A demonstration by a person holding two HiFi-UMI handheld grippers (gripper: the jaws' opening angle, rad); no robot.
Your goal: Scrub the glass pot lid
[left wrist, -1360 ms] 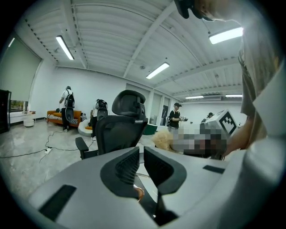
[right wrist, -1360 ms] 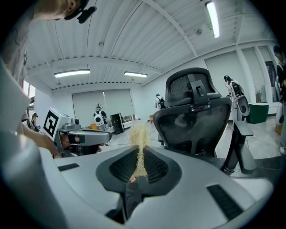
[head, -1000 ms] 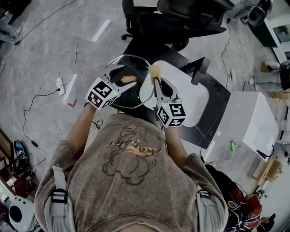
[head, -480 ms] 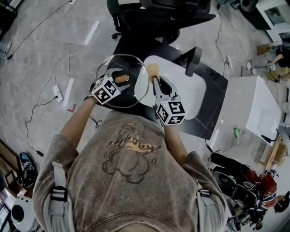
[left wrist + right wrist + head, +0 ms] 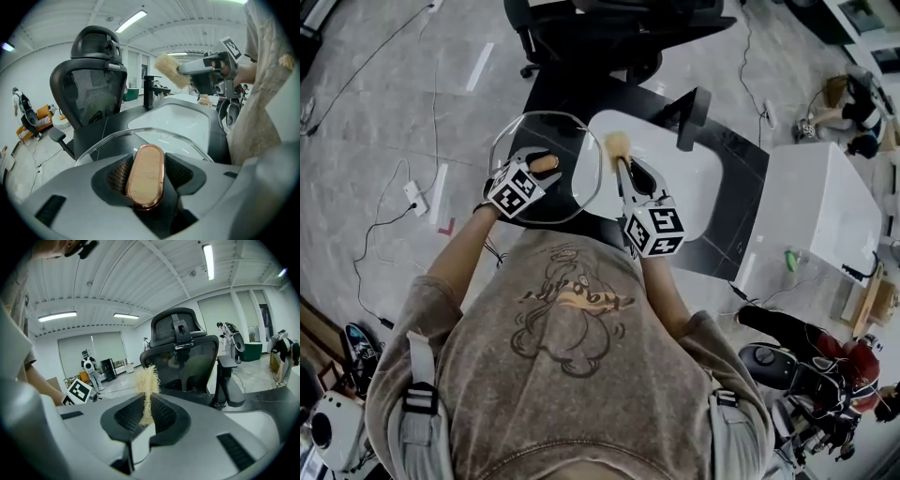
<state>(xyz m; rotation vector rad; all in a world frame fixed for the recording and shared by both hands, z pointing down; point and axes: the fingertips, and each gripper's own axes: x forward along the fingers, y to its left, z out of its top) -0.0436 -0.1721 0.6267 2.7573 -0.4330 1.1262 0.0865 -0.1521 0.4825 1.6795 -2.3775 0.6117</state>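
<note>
A round glass pot lid point(image 5: 565, 139) with an oval copper-coloured knob point(image 5: 544, 164) is held up level over the dark counter, left of the white sink point(image 5: 680, 183). My left gripper point(image 5: 538, 163) has the knob point(image 5: 145, 176) between its pads, which press on it as the jaws close; the lid's rim point(image 5: 165, 137) shows beyond. My right gripper point(image 5: 627, 169) is shut on a brush whose pale fibre head point(image 5: 619, 144) sits just right of the lid's edge. In the right gripper view the bristles point(image 5: 147, 380) stick up between the jaws.
A black faucet point(image 5: 692, 117) stands at the sink's far side. A black mesh office chair point(image 5: 609, 37) is behind the counter, and a white cabinet point(image 5: 816, 225) stands to the right. Cables and a power strip point(image 5: 417, 197) lie on the floor at left.
The head view has shifted a little. Both grippers keep the lid and the brush side by side in much the same place.
</note>
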